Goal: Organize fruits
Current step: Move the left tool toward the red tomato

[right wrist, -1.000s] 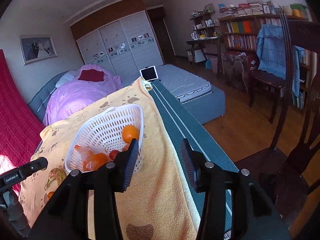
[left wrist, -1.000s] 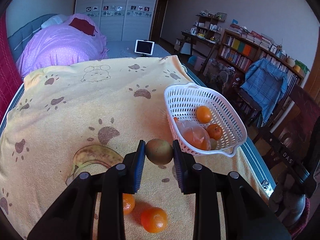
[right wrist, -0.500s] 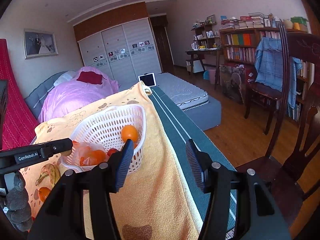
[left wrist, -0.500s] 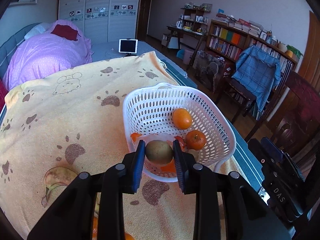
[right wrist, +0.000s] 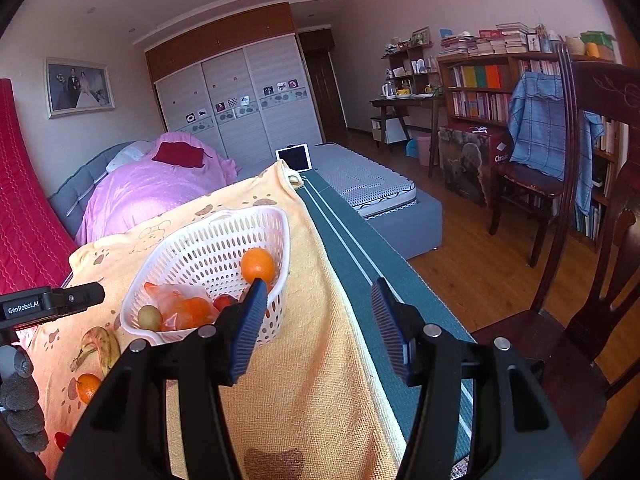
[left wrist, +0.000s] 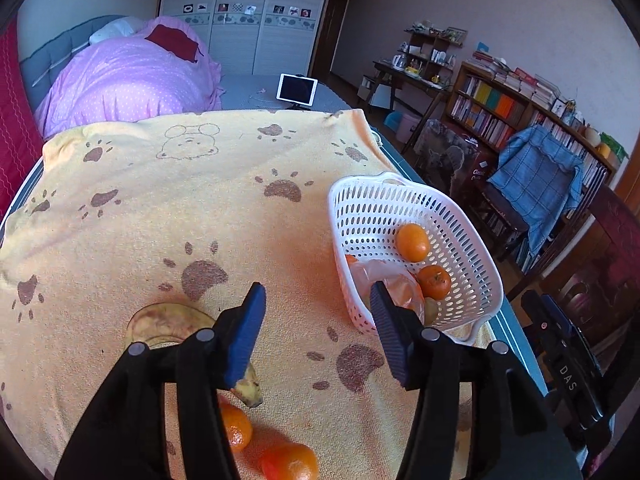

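- Nearest, the left gripper (left wrist: pixel 316 332) hangs with its jaws just sprung partway apart and nothing between them; it hovers beside the near end of the white basket (left wrist: pixel 472 312).
- Below it, still short of the basket, lie the loose fruits: two oranges (left wrist: pixel 290 462) and a spotted banana (left wrist: pixel 168 320) on the yellow paw-print towel (left wrist: pixel 160 208).
- The right gripper (right wrist: pixel 318 320) stands at the basket's other side, jaws likewise about half open after widening a little, and empty.
- Inside the basket sit a kiwi (right wrist: pixel 150 317) at the near end, a bagged cluster of oranges (right wrist: pixel 182 308), a tangerine (left wrist: pixel 434 282) and an orange (left wrist: pixel 413 242) toward the far end.
- Risk, as a judgement: the basket rests close to the towel's edge, so a bump from either gripper could push it off.
- A round orange could also roll away if nudged during the next reach.
- Hidden: the left gripper's fingers cover part of the banana and one orange; from the left view the kiwi is mostly screened by the bag.
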